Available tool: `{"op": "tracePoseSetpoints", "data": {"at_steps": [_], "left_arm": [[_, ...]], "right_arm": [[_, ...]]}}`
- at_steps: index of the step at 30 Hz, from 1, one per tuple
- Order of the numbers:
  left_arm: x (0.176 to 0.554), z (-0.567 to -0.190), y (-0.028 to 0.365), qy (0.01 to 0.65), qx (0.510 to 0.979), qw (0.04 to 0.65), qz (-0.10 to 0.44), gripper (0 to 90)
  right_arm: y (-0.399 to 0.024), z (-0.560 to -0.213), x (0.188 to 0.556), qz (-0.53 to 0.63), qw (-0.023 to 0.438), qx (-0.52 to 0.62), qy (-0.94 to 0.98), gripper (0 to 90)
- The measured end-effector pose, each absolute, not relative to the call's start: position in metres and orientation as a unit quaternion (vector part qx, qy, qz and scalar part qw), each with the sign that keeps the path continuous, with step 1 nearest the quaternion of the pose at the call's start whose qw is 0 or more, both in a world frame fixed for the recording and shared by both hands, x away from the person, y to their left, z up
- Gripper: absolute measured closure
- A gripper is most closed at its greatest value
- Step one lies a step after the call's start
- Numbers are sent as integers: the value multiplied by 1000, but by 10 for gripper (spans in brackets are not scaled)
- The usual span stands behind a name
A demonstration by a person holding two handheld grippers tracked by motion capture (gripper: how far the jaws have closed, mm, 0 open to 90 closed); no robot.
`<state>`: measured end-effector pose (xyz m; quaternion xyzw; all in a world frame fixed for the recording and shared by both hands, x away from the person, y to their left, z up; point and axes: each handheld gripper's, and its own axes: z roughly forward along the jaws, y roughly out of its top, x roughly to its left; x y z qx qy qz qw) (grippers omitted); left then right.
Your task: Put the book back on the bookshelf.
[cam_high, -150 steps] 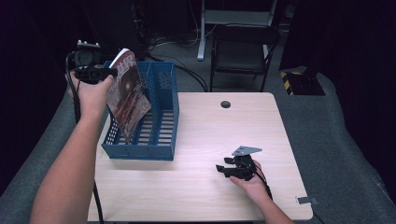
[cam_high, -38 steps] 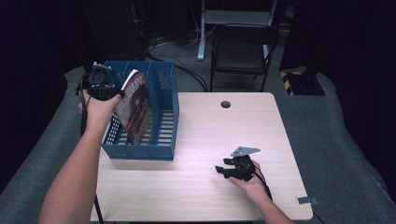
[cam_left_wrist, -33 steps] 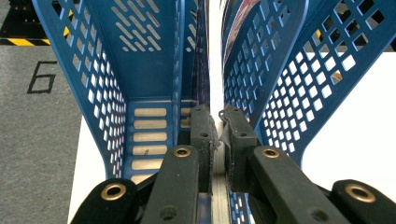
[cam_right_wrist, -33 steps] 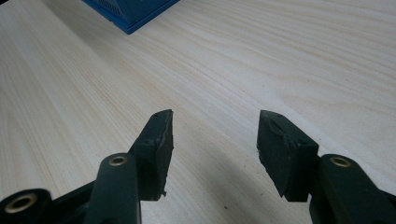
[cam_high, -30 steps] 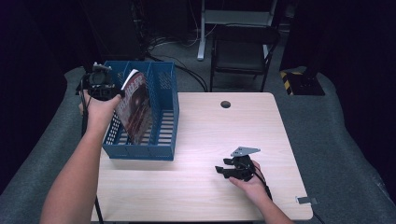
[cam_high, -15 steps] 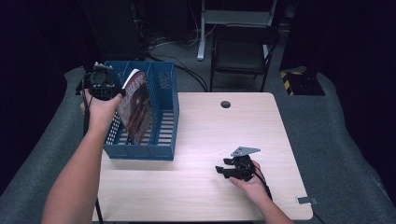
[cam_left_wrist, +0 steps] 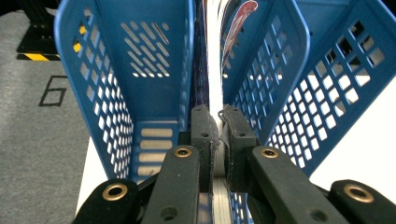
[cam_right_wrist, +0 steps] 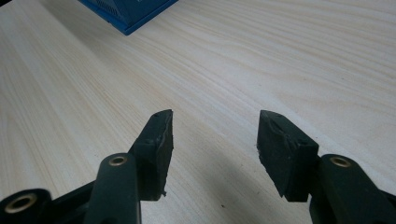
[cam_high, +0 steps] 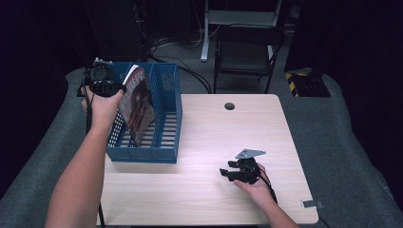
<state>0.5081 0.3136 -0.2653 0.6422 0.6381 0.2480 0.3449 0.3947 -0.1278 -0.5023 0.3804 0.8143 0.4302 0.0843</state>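
My left fingers (cam_left_wrist: 219,123) are clamped tight on the top edge of a thin, glossy magazine with a dark red cover (cam_high: 138,104), its white page edges (cam_left_wrist: 215,60) running straight away from my fingertips. Ahead of and below these fingers stands a blue perforated plastic file rack with upright dividers (cam_high: 168,118); the magazine leans tilted inside it, its lower edge down among the floor slats and its top corner sticking up above the rim. In the left gripper view one blue divider wall (cam_left_wrist: 107,93) rises just to the left of my fingers and another (cam_left_wrist: 275,79) just to the right, so the magazine sits in the slot between them. My left hand (cam_high: 102,102) hangs just outside the rack's left wall.

My right fingers (cam_right_wrist: 212,140) stand wide apart with nothing between them, hovering low over the pale wood-grain tabletop (cam_high: 214,137). They point toward the rack, whose blue corner (cam_right_wrist: 126,11) lies well ahead of them and to the left. My right hand (cam_high: 254,183) rests near the front of the tabletop, well apart from the rack and the magazine.
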Motion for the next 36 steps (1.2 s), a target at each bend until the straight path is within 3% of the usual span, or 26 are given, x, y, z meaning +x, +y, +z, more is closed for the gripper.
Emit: {"op": "tracePoseSetpoints", "data": {"at_steps": [26,36], "left_arm": [[522,-280,303,643,623,333,297,846],[524,-285,303,644,622,338,290,844]], "right_arm": [[-128,-503,395,427,80,382,816,457],[-128,-503,395,428,81,381,815,457]]}}
